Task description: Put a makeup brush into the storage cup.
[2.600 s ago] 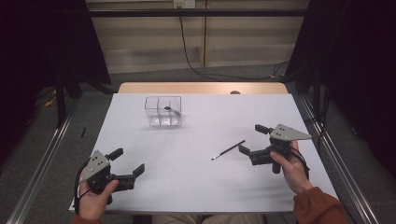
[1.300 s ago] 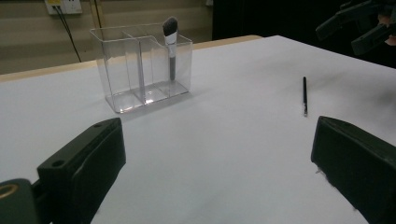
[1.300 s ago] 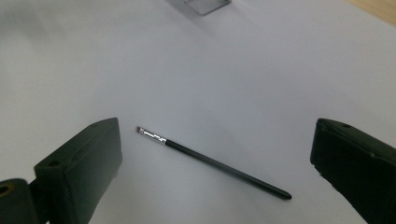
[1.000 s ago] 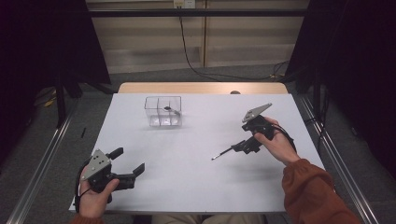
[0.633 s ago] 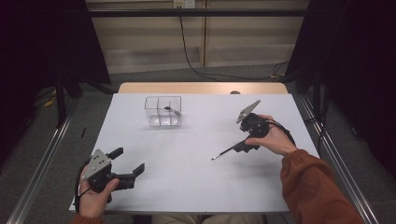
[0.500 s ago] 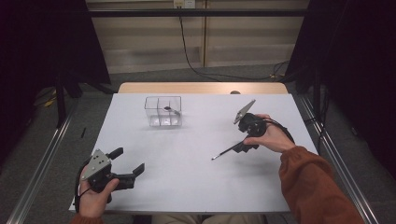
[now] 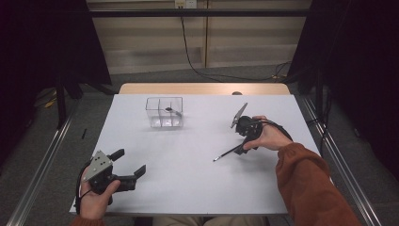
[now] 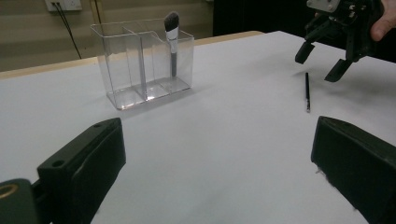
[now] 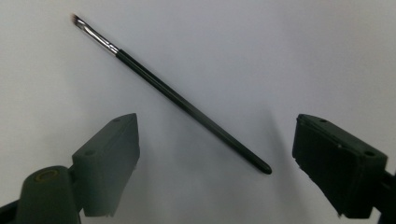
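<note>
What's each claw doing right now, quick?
Left claw: open, holding nothing.
Right claw: open above the thin makeup brush, not gripping it.

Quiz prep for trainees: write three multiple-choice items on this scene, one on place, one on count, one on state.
1. Where does the thin black brush lie?
A. flat on the white table
B. in the organizer
C. held aloft

2. How many brushes stand in the clear organizer?
A. none
B. one
C. three

3. How are the right tongs?
A. shut on the brush
B. open over the brush
C. shut on nothing

Answers: 1 A, its full length rests on the tabletop; 2 B, a single fluffy brush stands inside; 3 B, both jaws stand apart, the handle between them.
</note>
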`<action>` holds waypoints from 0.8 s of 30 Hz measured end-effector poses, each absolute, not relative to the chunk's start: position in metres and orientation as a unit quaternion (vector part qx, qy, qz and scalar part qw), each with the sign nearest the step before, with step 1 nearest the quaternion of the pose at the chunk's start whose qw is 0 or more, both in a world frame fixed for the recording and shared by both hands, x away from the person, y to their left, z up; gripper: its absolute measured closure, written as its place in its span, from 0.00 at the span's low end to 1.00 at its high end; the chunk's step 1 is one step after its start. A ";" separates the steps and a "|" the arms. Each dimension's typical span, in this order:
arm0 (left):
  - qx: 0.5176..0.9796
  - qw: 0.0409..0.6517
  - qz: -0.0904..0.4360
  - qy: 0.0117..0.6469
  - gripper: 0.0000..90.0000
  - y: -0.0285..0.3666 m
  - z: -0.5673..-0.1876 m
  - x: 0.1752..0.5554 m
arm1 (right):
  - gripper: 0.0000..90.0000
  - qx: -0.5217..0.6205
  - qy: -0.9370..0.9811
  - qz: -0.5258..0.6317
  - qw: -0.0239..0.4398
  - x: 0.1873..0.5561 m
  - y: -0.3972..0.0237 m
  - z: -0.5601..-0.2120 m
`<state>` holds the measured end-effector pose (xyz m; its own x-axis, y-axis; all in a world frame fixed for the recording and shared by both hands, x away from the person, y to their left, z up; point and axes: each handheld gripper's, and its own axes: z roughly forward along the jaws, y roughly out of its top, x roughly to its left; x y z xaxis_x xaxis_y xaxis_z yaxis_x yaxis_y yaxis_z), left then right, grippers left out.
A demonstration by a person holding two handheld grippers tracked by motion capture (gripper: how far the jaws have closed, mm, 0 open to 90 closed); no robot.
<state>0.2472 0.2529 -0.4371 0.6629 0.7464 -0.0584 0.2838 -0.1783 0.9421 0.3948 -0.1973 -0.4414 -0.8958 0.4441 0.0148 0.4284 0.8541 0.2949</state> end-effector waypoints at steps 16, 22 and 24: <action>0.737 0.537 0.216 0.348 0.03 0.253 -0.437 0.247 | 0.32 0.194 0.974 0.114 0.020 0.400 -0.191 -0.457; 0.740 0.535 0.214 0.347 0.04 0.252 -0.437 0.248 | 0.37 0.197 0.974 0.110 0.016 0.399 -0.190 -0.456; 0.741 0.534 0.214 0.345 0.03 0.251 -0.437 0.248 | 0.39 0.192 0.976 0.102 0.012 0.400 -0.188 -0.456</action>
